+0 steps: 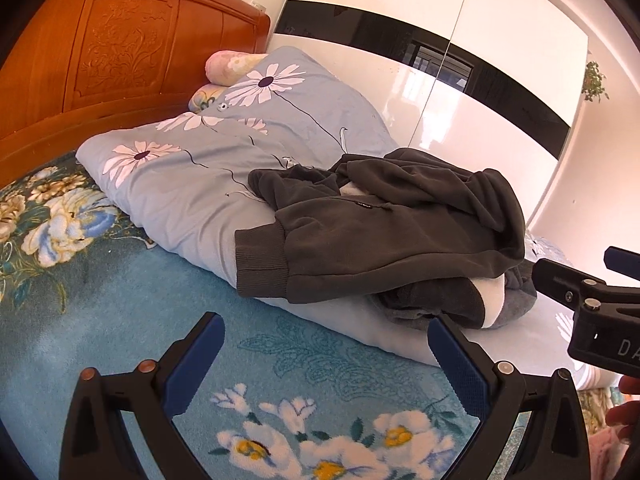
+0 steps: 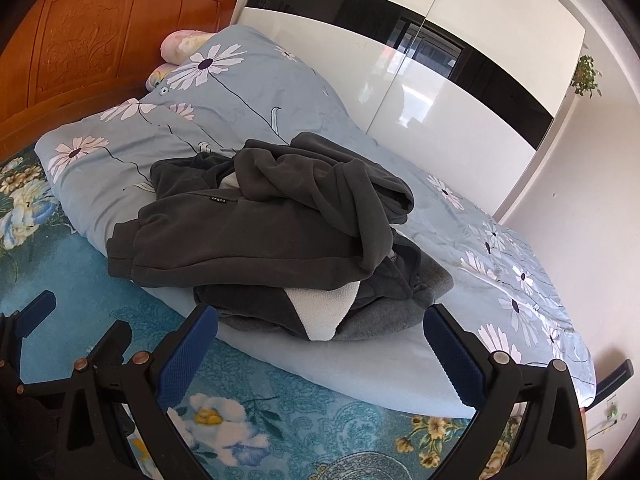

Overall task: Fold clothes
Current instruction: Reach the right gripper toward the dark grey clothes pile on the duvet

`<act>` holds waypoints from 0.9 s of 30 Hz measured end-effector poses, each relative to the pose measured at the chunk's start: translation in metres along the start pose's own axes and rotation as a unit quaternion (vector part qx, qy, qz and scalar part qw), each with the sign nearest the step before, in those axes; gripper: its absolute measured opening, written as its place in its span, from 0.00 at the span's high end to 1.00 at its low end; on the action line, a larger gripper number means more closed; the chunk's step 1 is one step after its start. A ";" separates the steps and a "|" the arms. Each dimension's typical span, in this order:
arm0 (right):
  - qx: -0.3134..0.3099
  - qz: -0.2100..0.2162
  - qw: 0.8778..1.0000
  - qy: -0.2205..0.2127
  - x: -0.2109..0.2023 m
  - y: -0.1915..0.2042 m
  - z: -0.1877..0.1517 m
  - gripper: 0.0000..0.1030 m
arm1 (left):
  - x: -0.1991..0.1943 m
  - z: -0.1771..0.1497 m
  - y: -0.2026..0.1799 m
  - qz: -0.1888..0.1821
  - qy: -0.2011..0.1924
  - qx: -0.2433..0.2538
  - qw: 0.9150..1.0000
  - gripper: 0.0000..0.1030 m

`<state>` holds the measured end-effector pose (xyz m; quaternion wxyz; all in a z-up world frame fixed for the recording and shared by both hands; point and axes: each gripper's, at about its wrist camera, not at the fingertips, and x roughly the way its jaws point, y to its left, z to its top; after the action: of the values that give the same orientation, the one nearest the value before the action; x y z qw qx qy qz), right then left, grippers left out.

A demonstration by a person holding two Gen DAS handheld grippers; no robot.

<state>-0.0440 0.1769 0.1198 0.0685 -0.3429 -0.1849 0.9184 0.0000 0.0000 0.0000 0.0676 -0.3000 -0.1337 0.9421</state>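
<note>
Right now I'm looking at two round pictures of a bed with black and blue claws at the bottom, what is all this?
Those claws are two hand-held grippers, one in each of a person's hands, each carrying a wide-angle camera. One picture looks along the left gripper, the other along the right gripper. Both are open and hold nothing. On the bed lies a blue flowered quilt, and on it a heap of dark grey clothes, still unfolded. A wooden headboard stands behind.
</note>
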 end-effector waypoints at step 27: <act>-0.029 0.016 0.999 0.013 0.017 0.012 0.002 0.00 | 0.007 0.002 0.008 0.007 0.010 0.000 1.000 0.00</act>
<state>-0.0584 0.1690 0.1064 0.0459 -0.3594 -0.2049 0.9093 -0.0071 -0.0067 -0.0046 0.0622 -0.3103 -0.1306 0.9396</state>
